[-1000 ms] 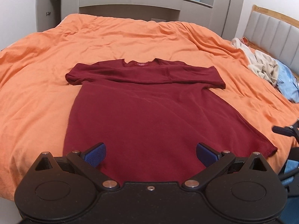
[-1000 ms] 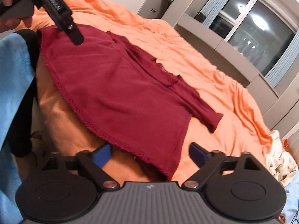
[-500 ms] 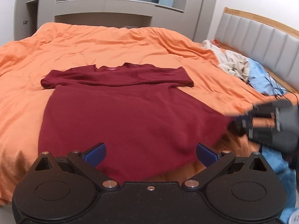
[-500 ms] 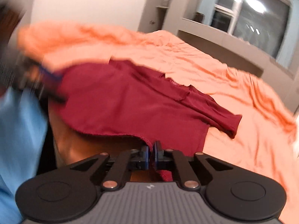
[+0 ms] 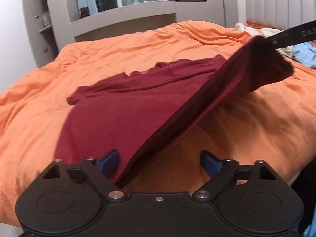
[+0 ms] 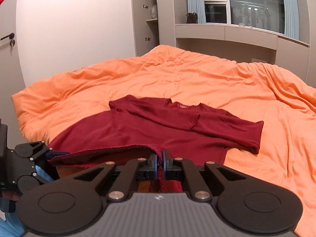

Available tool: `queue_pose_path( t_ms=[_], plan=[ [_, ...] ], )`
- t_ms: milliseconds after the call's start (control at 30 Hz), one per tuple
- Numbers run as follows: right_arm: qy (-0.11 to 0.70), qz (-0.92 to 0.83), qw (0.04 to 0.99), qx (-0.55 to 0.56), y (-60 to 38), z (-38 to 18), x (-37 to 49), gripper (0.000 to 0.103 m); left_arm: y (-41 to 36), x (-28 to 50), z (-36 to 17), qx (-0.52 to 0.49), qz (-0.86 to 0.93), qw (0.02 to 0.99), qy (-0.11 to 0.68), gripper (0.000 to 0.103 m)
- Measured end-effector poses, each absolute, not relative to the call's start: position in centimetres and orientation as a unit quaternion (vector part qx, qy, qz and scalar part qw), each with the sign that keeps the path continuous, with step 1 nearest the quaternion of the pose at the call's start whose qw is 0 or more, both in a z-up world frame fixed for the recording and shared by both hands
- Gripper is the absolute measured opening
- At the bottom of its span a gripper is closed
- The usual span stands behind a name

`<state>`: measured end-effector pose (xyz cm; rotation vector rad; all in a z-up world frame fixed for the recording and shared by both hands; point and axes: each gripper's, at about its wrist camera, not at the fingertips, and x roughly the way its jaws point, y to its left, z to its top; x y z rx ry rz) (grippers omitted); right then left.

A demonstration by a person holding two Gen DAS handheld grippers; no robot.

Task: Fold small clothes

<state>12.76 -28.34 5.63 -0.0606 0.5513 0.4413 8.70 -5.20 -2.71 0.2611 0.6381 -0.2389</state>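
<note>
Your right gripper had its jaws closed on the hem corner of the dark red dress, which lay on the orange bed. Your left gripper jaws were closing around the other hem corner, not yet pressing. The cloth looked soft and light, so it will sag.

Bare orange duvet is left open around the dark red shirt. The far right side is blocked by a heap of clothes near the padded headboard.
</note>
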Motion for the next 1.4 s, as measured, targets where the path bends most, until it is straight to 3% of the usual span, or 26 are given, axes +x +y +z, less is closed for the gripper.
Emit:
queue_pose_path(
  t_ms=[133, 200, 267, 467, 833, 1033, 1167, 1400],
  plan=[
    [0.255, 0.203, 0.945, -0.023, -29.1, 5.8, 12.1, 0.006, -3.6, 9.1, -1.6, 0.120, -0.088, 0.942, 0.300, 0.078],
    [0.253, 0.197, 0.947, -0.013, -29.5, 5.7, 11.9, 0.006, -2.7, 9.6, -1.1, 0.122, -0.070, 0.944, 0.298, 0.065],
    [0.246, 0.189, 0.951, -0.014, -29.7, 5.4, 11.3, 0.006, -1.6, 10.1, -0.6, 0.121, -0.060, 0.947, 0.292, 0.040],
    [0.196, 0.160, 0.966, -0.048, -29.1, 4.4, 8.1, 0.006, 1.0, 9.5, 1.0, 0.101, -0.065, 0.960, 0.253, 0.005],
    [0.094, 0.113, 0.984, -0.099, -27.5, 6.1, 1.3, 0.004, 2.2, 4.6, 6.9, 0.079, -0.092, 0.982, 0.146, 0.003],
    [0.078, 0.130, 0.984, -0.098, -28.0, 9.6, -1.8, 0.005, 2.8, 1.7, 11.5, 0.080, -0.131, 0.976, 0.156, 0.003],
    [0.087, 0.138, 0.982, -0.092, -28.7, 10.2, 0.8, 0.005, 3.0, 3.9, 12.9, 0.072, -0.156, 0.968, 0.182, 0.004],
    [0.103, 0.143, 0.979, -0.103, -29.7, 11.7, 11.2, 0.005, 0.9, 13.8, 16.1, 0.142, -0.190, 0.950, 0.201, 0.004]
  ],
)
